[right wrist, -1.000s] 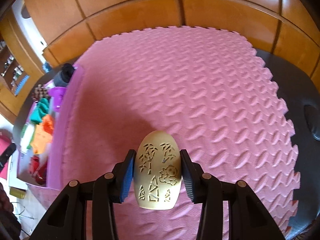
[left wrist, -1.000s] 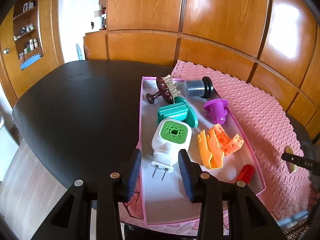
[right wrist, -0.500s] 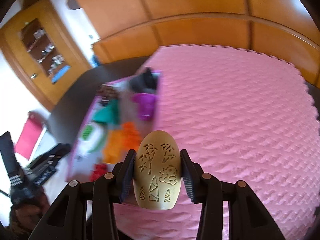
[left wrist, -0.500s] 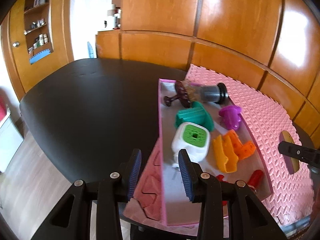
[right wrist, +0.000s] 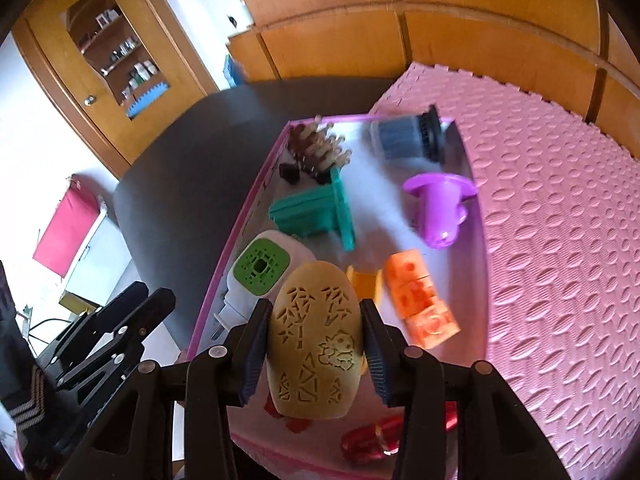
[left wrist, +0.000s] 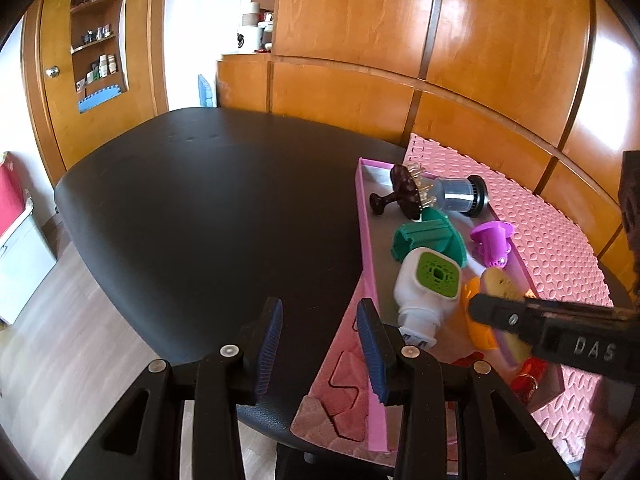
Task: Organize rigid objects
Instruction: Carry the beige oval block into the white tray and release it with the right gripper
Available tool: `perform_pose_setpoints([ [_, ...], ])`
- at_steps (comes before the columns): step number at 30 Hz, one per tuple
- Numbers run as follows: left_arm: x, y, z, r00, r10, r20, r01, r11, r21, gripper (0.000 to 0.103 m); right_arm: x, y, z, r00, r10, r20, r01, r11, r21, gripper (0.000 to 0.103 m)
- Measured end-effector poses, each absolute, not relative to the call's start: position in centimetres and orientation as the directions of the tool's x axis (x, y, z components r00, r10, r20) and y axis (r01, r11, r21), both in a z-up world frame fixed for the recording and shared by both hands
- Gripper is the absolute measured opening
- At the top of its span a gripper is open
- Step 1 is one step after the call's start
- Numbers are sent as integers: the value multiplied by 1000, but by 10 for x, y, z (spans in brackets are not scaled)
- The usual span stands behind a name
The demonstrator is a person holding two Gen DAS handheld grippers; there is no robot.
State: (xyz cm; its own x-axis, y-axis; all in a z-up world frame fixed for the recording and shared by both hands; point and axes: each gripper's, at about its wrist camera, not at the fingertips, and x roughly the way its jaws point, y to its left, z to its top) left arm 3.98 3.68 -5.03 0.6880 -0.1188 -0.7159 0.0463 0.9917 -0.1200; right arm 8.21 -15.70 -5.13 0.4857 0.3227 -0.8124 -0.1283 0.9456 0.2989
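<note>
Right tongs (right wrist: 315, 354) gripped the beige oval carved wooden piece (right wrist: 314, 344) above the crowded pink tray (right wrist: 236, 232); releasing here, we judged, risked striking the white-green plug-in (right wrist: 264, 276). Left tongs (left wrist: 319, 346) narrow, empty.

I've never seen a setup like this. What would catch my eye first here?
Probably the cream egg-shaped piece with cut-out patterns, pinched between the right gripper's fingers above the near end of a pink-edged tray. The tray holds bright plastic odds and ends: a white plug-in gadget with a green face, a teal piece and a purple funnel-like piece.
</note>
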Motion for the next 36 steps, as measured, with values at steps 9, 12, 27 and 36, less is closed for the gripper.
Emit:
perform_pose_setpoints([
  [9,42,41,-57,681,-112,-724,33,992,-123,42,79,-142,-69,449,326,-832,-146,945,292,44],
  [12,41,41,-56,682,-109,-723,30,992,-122,50,77,-143,-69,442,334,-832,-150,943,298,44],
  [27,38,35,-44,714,-72,-697,20,996,-81,65,60,-152,-52,516,342,-785,-178,939,293,44],
  [36,30,22,-34,734,-64,-676,34,998,-57,80,44,-170,-33,661,191,-726,-112,981,156,45],
])
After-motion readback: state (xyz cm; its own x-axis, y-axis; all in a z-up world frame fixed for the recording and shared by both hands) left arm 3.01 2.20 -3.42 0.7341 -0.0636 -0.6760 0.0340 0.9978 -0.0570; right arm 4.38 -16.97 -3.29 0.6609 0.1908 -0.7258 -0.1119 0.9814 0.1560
